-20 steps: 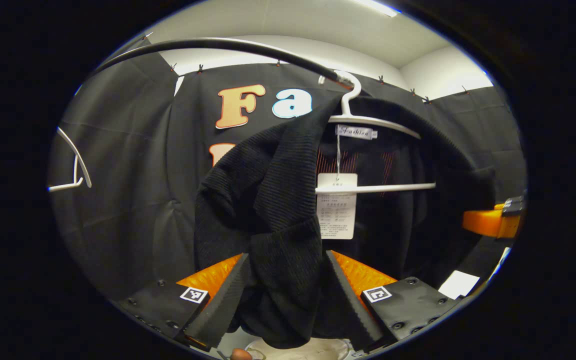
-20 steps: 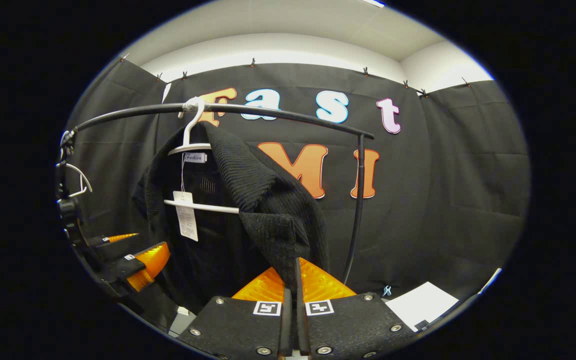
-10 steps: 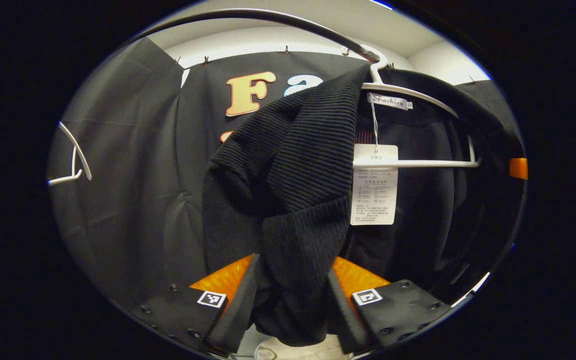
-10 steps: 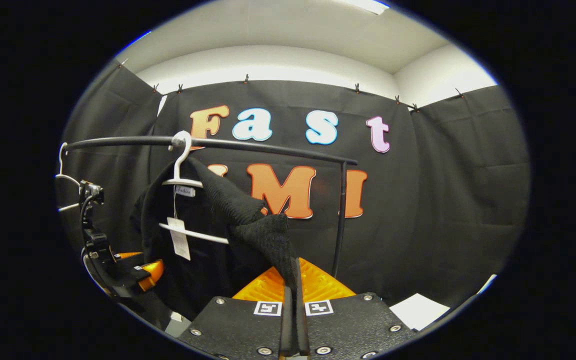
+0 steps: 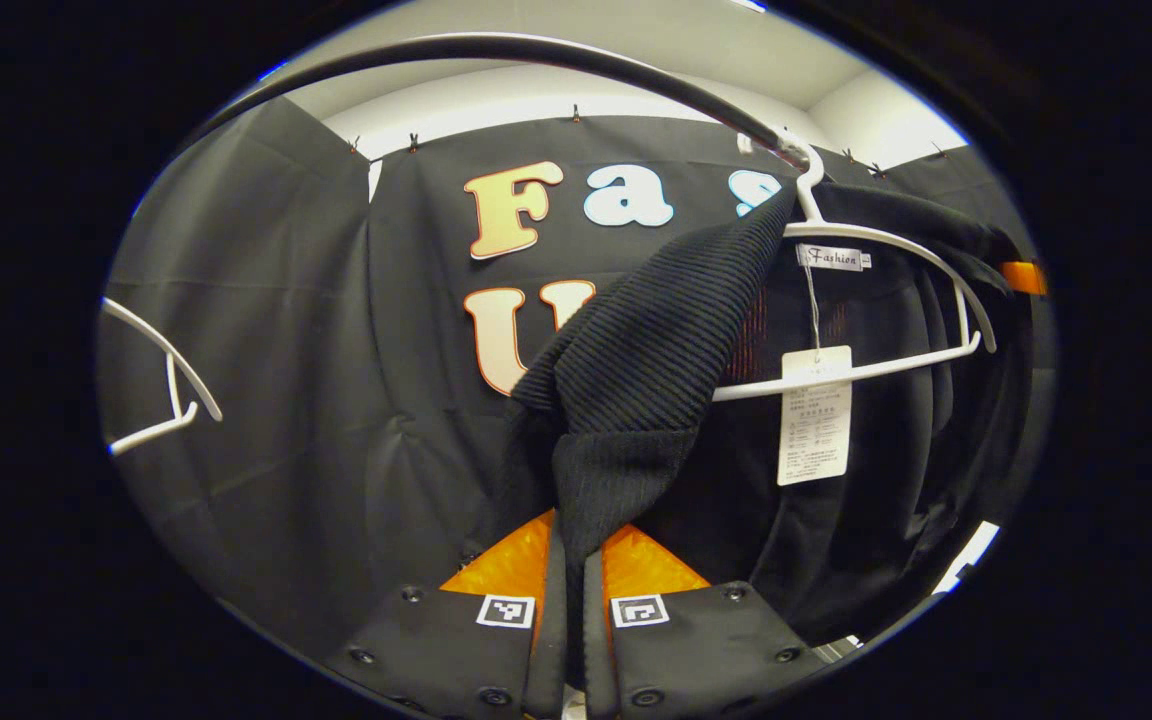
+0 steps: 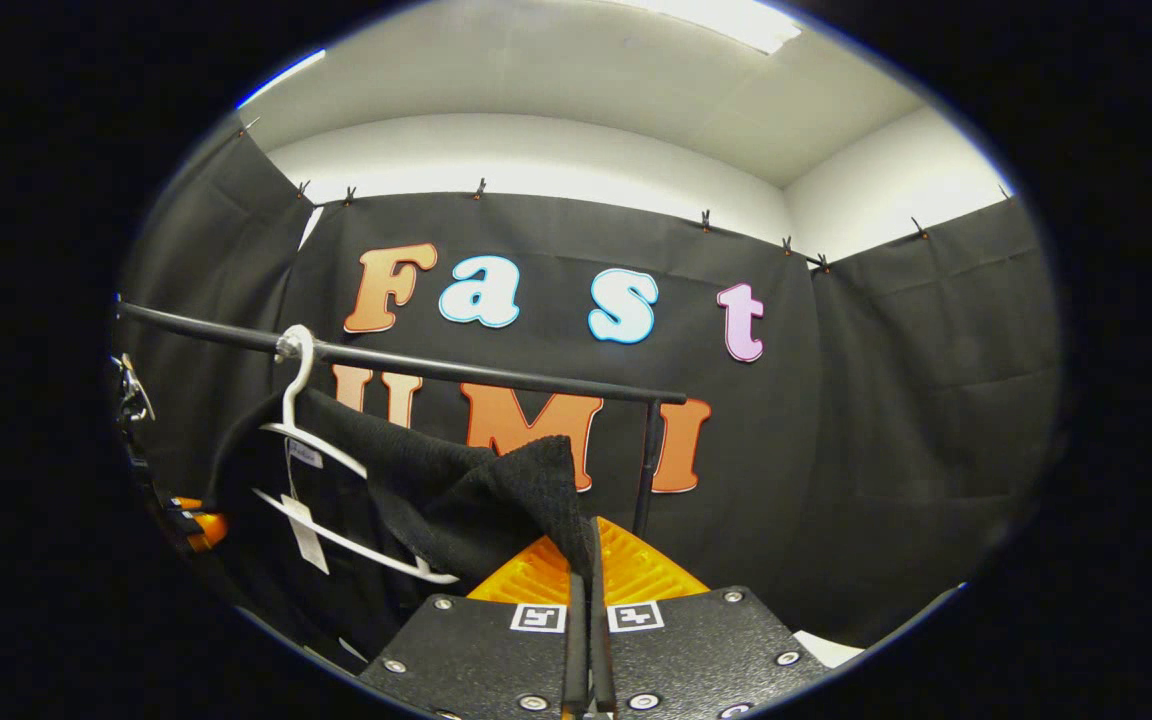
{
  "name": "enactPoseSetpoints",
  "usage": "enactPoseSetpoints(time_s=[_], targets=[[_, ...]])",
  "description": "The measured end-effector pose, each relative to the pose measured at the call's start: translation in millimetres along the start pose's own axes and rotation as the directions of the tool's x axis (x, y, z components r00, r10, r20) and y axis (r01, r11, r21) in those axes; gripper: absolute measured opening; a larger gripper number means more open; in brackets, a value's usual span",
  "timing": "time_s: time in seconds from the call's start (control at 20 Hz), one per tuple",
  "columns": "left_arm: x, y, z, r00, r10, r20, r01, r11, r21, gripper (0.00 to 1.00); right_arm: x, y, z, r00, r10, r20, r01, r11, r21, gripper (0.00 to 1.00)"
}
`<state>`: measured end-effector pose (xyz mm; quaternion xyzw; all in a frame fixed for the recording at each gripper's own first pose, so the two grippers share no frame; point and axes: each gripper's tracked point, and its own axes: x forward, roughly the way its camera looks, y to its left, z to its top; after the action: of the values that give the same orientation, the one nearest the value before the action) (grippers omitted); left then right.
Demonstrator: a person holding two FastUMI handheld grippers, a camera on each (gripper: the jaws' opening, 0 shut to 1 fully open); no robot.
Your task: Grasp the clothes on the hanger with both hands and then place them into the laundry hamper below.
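Note:
A black ribbed knit garment [image 5: 656, 350] hangs on a white hanger [image 5: 886, 240] from a black rail [image 5: 536, 50]. My left gripper [image 5: 571, 570] is shut on a bunched fold of its left shoulder. In the right gripper view the same garment [image 6: 456, 490] stretches from the tilted hanger [image 6: 306, 440] down to my right gripper [image 6: 584, 575], which is shut on its other shoulder. The left gripper [image 6: 198, 522] shows small at the far left there. A white paper tag [image 5: 814, 415] dangles from the collar.
An empty white hanger [image 5: 161, 390] hangs farther left on the rail. The rail's upright post [image 6: 646, 465] stands just behind the right gripper. Black cloth walls close in the booth on all sides.
My left gripper has shut on the garment's fold; earlier its fingers stood apart around it. The right gripper has pulled its shoulder outward, and the hanger now tilts.

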<state>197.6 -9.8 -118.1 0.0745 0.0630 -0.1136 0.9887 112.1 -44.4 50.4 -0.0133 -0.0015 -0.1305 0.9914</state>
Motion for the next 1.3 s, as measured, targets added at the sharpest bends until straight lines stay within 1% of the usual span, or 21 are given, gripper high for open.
enactPoseSetpoints(time_s=[0.05, 0.1, 0.15, 0.2, 0.35, 0.4, 0.45, 0.55, 0.6, 0.65, 0.75, 0.9, 1.0, 1.05, 1.15, 1.2, 1.3], targets=[[1.1, 6.5, 3.9, 1.000, 0.013, 0.006, -0.013, 1.000, -0.001, 0.14, 10.6, 0.5, -0.2, 1.000, 0.011, -0.003, -0.011, 1.000, 0.003, 0.01], [0.7, 12.4, 7.5, 1.000, 0.026, 0.014, -0.026, 1.000, -0.006, 0.12, 20.9, -0.1, -0.8, 1.000, 0.026, -0.009, -0.026, 1.000, 0.016, 0.01], [1.3, 19.6, 11.6, 0.999, 0.041, 0.021, -0.040, 0.999, -0.012, 0.14, 32.2, -1.0, -5.2, 0.999, 0.043, -0.024, -0.042, 0.999, 0.035, 0.00], [0.4, 28.2, 14.8, 0.998, 0.055, 0.027, -0.055, 0.998, -0.016, 0.14, 42.5, 0.4, -11.3, 0.997, 0.066, -0.040, -0.064, 0.997, 0.053, 0.00], [13.9, 49.9, 29.2, 0.992, 0.112, 0.051, -0.112, 0.994, -0.004, 0.14, 70.4, 13.6, -34.3, 0.983, 0.169, -0.076, -0.163, 0.983, 0.080, 0.00], [18.4, 60.6, 33.5, 0.989, 0.133, 0.056, -0.133, 0.991, -0.004, 0.17, 76.9, 19.9, -42.0, 0.974, 0.212, -0.085, -0.203, 0.974, 0.097, 0.00], [21.0, 71.3, 37.7, 0.986, 0.155, 0.062, -0.155, 0.988, -0.006, 0.14, 81.7, 26.4, -50.3, 0.962, 0.255, -0.099, -0.242, 0.962, 0.126, 0.00], [21.9, 90.9, 45.1, 0.978, 0.192, 0.079, -0.192, 0.981, -0.015, 0.14, 90.2, 36.7, -62.5, 0.934, 0.337, -0.120, -0.308, 0.928, 0.210, 0.00], [21.0, 98.8, 48.4, 0.974, 0.206, 0.093, -0.205, 0.979, -0.019, 0.17, 95.2, 41.6, -66.2, 0.920, 0.372, -0.123, -0.334, 0.909, 0.248, 0.00], [21.7, 107.2, 53.2, 0.970, 0.220, 0.107, -0.220, 0.975, -0.016, 0.14, 100.7, 45.3, -69.3, 0.906, 0.406, -0.122, -0.360, 0.888, 0.285, 0.00], [25.6, 125.1, 55.4, 0.961, 0.254, 0.113, -0.255, 0.967, -0.002, 0.14, 111.4, 54.5, -80.0, 0.876, 0.466, -0.121, -0.398, 0.842, 0.363, 0.01], [34.9, 134.8, 36.8, 0.955, 0.287, 0.075, -0.286, 0.958, -0.027, 0.14, 131.4, 69.3, -99.9, 0.844, 0.523, -0.122, -0.428, 0.793, 0.434, 0.00], [30.8, 133.6, 24.4, 0.954, 0.293, 0.067, -0.291, 0.956, -0.035, 0.14, 137.1, 74.6, -111.9, 0.842, 0.527, -0.115, -0.431, 0.786, 0.442, 0.01], [28.5, 129.3, 18.9, 0.955, 0.290, 0.064, -0.289, 0.957, -0.033, 0.14, 137.9, 75.8, -118.6, 0.838, 0.534, -0.113, -0.434, 0.777, 0.455, 0.01], [19.8, 121.4, 11.6, 0.955, 0.291, 0.056, -0.290, 0.957, -0.022, 0.14, 139.1, 77.7, -125.5, 0.831, 0.546, -0.103, -0.433, 0.754, 0.494, 0.00], [17.5, 120.0, 7.5, 0.956, 0.290, 0.051, -0.289, 0.957, -0.023, 0.14, 139.2, 78.1, -130.0, 0.830, 0.549, -0.103, -0.432, 0.748, 0.504, 0.01], [14.5, 115.8, -5.4, 0.958, 0.286, 0.022, -0.285, 0.958, -0.040, 0.14, 138.8, 81.0, -139.6, 0.814, 0.571, -0.106, -0.435, 0.720, 0.541, 0.00]])
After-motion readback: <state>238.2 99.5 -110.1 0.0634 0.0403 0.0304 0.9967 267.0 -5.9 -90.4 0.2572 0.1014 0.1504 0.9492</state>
